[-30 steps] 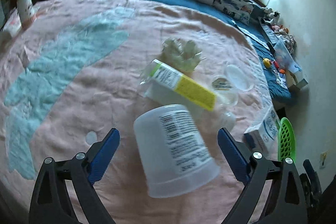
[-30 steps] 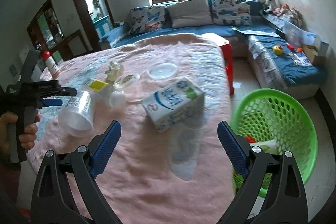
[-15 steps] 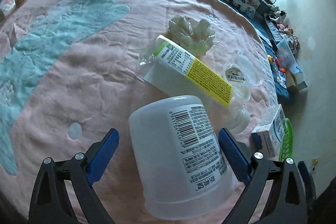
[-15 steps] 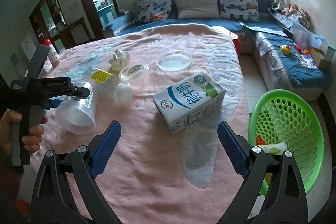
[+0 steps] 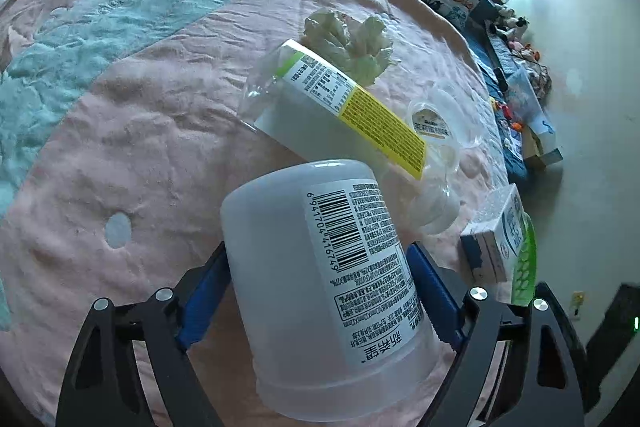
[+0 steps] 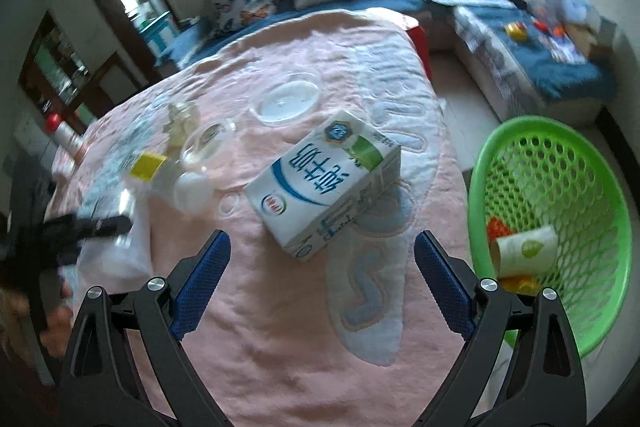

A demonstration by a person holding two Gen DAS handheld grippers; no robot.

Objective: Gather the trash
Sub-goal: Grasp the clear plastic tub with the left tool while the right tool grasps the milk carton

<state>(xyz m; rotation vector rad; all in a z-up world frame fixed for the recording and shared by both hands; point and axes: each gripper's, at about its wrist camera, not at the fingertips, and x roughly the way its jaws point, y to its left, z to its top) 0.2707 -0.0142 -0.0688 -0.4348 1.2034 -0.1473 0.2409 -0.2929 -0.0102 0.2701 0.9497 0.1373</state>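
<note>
Plastic cup [image 5: 320, 291] clamped in left jaws, right jaws apart before milk carton [image 6: 324, 183].

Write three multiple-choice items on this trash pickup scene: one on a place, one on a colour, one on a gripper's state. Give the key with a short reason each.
1. Where does the milk carton lie?
A. in the basket
B. on the pink blanket
C. on the sofa

2. What colour is the basket?
A. green
B. red
C. blue

3. How does the left gripper stand?
A. wide open over bare blanket
B. out of view
C. pads against both sides of the clear plastic cup

Key: B, the carton rests on the blanket ahead of the open right gripper; A, the mesh wall is bright green; C, both blue pads touch the cup's sides.
</note>
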